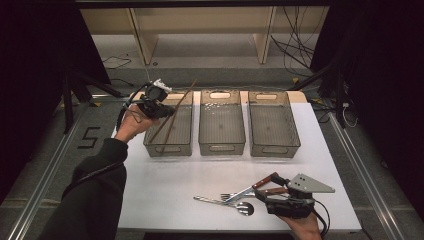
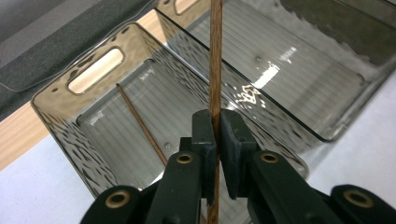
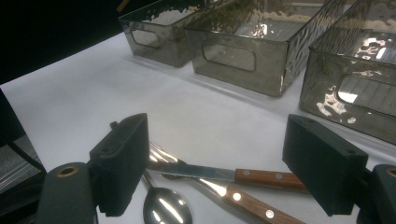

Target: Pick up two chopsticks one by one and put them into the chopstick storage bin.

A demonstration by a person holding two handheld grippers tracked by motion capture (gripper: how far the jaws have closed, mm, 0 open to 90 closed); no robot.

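Aloft, left gripper point(image 2: 217, 135) pinches chopstick point(image 2: 215, 60) — over bin point(image 1: 168, 131).

lab rig | black curtains point(image 1: 30, 75) | loose cables point(image 1: 295, 45) | floor rails point(image 1: 45, 170)

the left claw point(image 2: 215, 154) is black with round brass rivets. the right claw point(image 1: 289, 199) wears a grey three-cornered plate and black cable. a dark sleeve point(image 1: 92, 200) covers one arm.
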